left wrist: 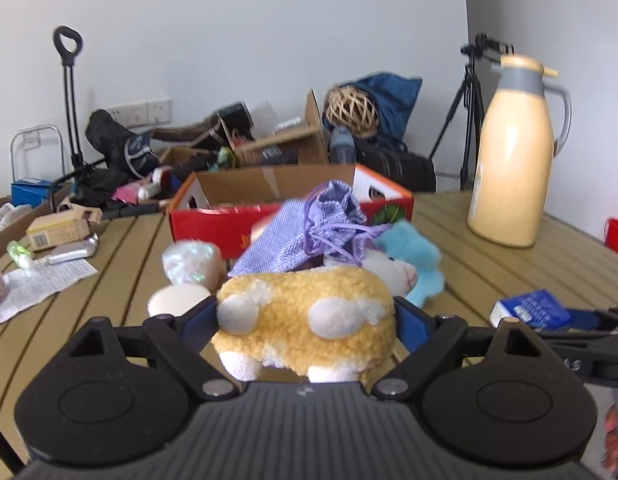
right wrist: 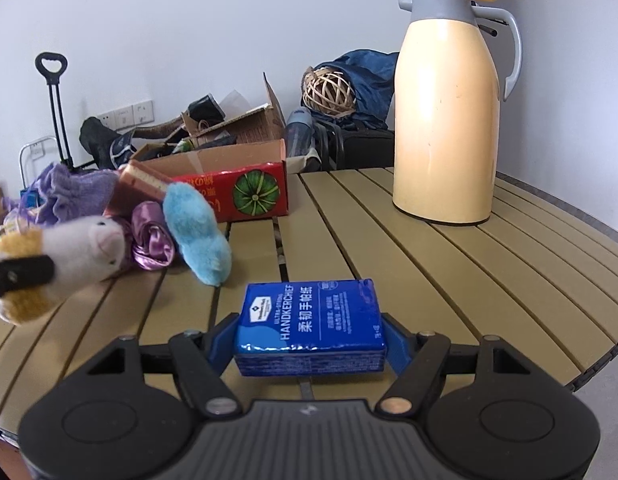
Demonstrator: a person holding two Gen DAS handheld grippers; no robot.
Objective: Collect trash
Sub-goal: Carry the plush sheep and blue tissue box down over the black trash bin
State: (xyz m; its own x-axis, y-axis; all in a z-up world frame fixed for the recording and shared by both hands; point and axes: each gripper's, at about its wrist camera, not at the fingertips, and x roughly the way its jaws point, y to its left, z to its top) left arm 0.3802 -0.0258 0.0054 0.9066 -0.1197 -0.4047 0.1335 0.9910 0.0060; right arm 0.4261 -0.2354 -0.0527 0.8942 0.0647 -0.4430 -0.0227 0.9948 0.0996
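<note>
In the left tongs (left wrist: pixel 307 316), plush toy (left wrist: pixel 309 320) underside hidden.

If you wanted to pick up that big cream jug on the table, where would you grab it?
Probably by the grey handle of the cream jug, coming in from the handle side. The jug stands upright and its body looks too wide and smooth for the gripper, while the handle is a slim loop standing clear of the body.
</note>
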